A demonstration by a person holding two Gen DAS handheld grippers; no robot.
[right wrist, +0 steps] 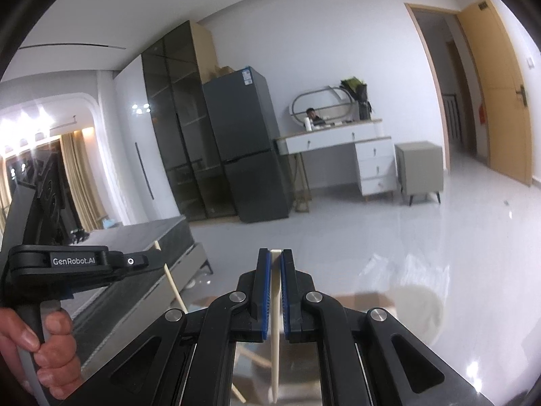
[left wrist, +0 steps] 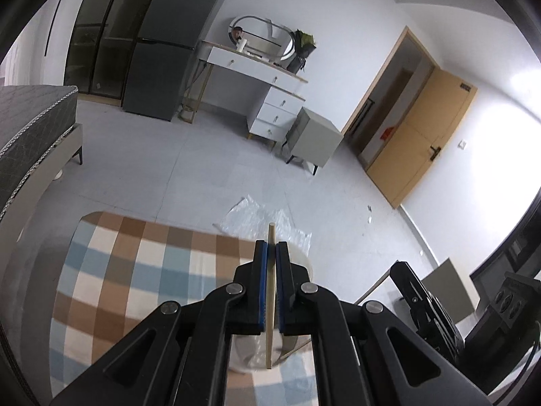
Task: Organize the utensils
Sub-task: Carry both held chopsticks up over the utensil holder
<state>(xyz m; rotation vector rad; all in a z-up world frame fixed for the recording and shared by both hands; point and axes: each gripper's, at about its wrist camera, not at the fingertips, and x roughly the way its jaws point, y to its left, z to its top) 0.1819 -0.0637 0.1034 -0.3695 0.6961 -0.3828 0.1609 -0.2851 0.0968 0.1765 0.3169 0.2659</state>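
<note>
Left gripper [left wrist: 271, 248] is pinching a wooden chopstick [left wrist: 269, 291] mid-shaft above the checked tabletop [left wrist: 135, 270], right gripper [right wrist: 276, 258] is clamping a pale chopstick [right wrist: 275, 331] likewise; both sticks probably handling light, stiff, slippery, best gripped mid-length.

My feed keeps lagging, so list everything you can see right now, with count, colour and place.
Chopstick: one, light wood, clamped in left gripper.
Chopstick: one, cream, clamped in right gripper.
Cloth: one, brown, blue and white check, on table.
Container: one, translucent white, behind left gripper.
Plastic wrap: one, clear, on floor.
Fridge: one, dark grey, far wall.
Dresser: one, white, beside fridge.
Nightstand: one, beige, beside dresser.
Door: one, tan, open.
Bed: one, grey, left.
Left gripper: black, shut.
Right gripper: black, shut.
Hand: one, on left gripper's handle.
</note>
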